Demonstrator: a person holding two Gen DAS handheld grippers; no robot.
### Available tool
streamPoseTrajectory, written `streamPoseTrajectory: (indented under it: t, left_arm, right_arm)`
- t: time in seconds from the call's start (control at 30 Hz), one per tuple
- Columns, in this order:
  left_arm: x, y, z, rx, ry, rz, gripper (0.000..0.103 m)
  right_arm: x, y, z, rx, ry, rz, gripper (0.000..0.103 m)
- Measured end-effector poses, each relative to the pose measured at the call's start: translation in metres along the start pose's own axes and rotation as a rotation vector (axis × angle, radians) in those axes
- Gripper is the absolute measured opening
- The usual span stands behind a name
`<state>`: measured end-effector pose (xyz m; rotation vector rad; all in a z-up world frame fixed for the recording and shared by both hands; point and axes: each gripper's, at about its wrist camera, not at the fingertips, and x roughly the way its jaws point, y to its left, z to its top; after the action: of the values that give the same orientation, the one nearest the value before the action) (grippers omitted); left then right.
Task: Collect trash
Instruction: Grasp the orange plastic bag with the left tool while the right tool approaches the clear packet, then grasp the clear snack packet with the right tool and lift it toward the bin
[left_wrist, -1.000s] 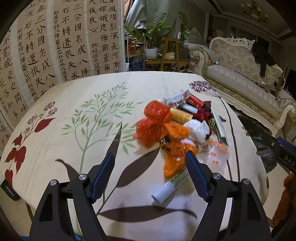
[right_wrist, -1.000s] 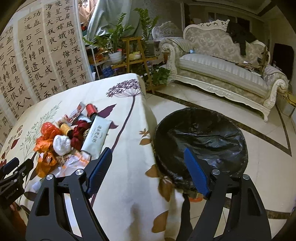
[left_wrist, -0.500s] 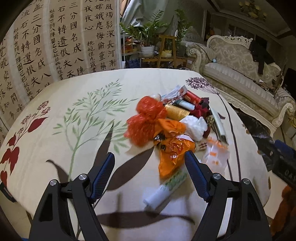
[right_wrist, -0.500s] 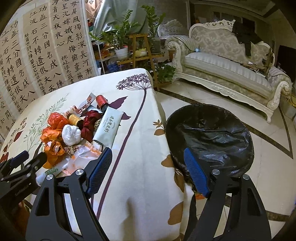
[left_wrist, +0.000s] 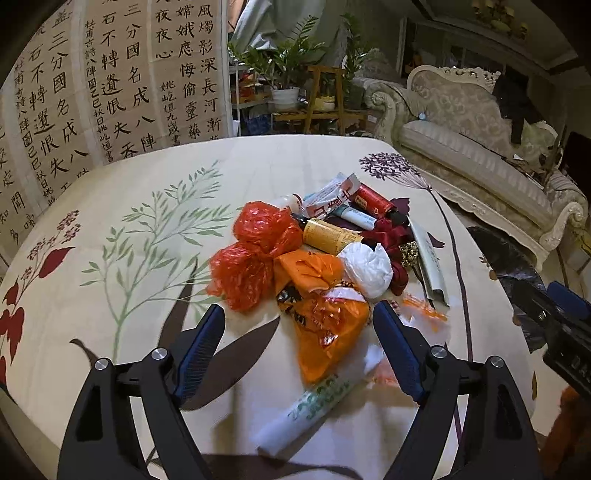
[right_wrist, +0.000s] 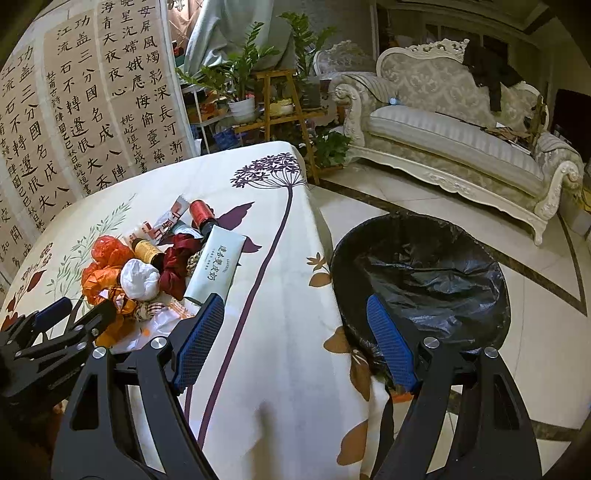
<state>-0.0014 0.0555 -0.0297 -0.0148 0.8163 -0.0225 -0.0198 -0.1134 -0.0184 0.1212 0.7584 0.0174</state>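
Only the right wrist view shows the black-lined bin (right_wrist: 424, 273) whole.

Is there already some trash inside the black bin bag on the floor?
No, in the right wrist view the black bin bag shows only its own crumpled lining, and the trash pile lies on the table.

Colours on the cream tabletop (left_wrist: 155, 177)
Green sprig print; red bag (left_wrist: 266, 229) beside orange bag (left_wrist: 325, 321); black bin liner (right_wrist: 424, 273).

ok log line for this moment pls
left gripper: open, jaws just opening, over orange bag | right gripper: open, empty | bin: no trash visible
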Motion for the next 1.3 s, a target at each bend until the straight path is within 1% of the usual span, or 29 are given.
streamPoseTrajectory:
  t: [0.1, 0.13, 0.17, 0.2, 0.23, 0.27, 0.33, 0.47, 0.63, 0.8, 0.93, 1.03, 1.13, 1.3]
  left_arm:
    - [0.008, -0.003, 0.000, 0.014, 0.014, 0.005, 0.080]
    - [0.010, -0.003, -0.001, 0.014, 0.021, 0.005, 0.078]
    - [0.011, -0.002, -0.002, 0.007, 0.026, -0.011, 0.067]
    - [0.011, 0.000, -0.002, 0.000, 0.031, -0.033, 0.061]
    - [0.011, 0.003, -0.003, -0.017, 0.037, -0.070, 0.052]
    - [0.011, 0.005, -0.003, -0.030, 0.040, -0.088, 0.043]
    - [0.009, 0.009, -0.006, -0.046, 0.040, -0.105, 0.043]
    - [0.001, 0.011, -0.008, -0.036, 0.028, -0.100, 0.040]
    - [-0.018, 0.019, -0.010, -0.041, 0.005, -0.109, 0.039]
    - [-0.031, 0.030, -0.013, -0.029, -0.018, -0.093, 0.039]
    - [-0.035, 0.041, -0.017, -0.011, -0.034, -0.059, 0.039]
    - [-0.032, 0.053, -0.020, -0.029, -0.027, -0.055, 0.039]
    - [-0.031, 0.062, -0.022, -0.046, -0.023, -0.055, 0.039]
    - [-0.031, 0.070, -0.024, -0.059, -0.028, -0.066, 0.039]
  right_arm:
    - [0.003, -0.002, -0.001, 0.009, 0.013, 0.008, 0.078]
    - [0.004, -0.002, -0.001, 0.010, 0.014, 0.010, 0.078]
    - [0.004, -0.002, -0.002, 0.009, 0.015, 0.011, 0.078]
    - [0.004, -0.002, -0.002, 0.008, 0.015, 0.014, 0.078]
    - [0.004, -0.001, -0.003, 0.006, 0.015, 0.016, 0.078]
    - [0.005, 0.000, -0.003, 0.004, 0.015, 0.018, 0.078]
    - [0.007, 0.002, -0.003, 0.001, 0.019, 0.022, 0.078]
    - [0.010, 0.006, -0.005, -0.007, 0.031, 0.028, 0.078]
    - [0.010, 0.018, -0.008, -0.025, 0.037, 0.041, 0.077]
    - [0.011, 0.042, -0.011, -0.067, 0.050, 0.069, 0.077]
    - [0.015, 0.066, -0.014, -0.102, 0.064, 0.081, 0.077]
    - [0.021, 0.080, -0.016, -0.118, 0.068, 0.064, 0.077]
    - [0.031, 0.089, -0.020, -0.138, 0.093, 0.042, 0.077]
    - [0.030, 0.086, -0.030, -0.161, 0.113, 0.013, 0.077]
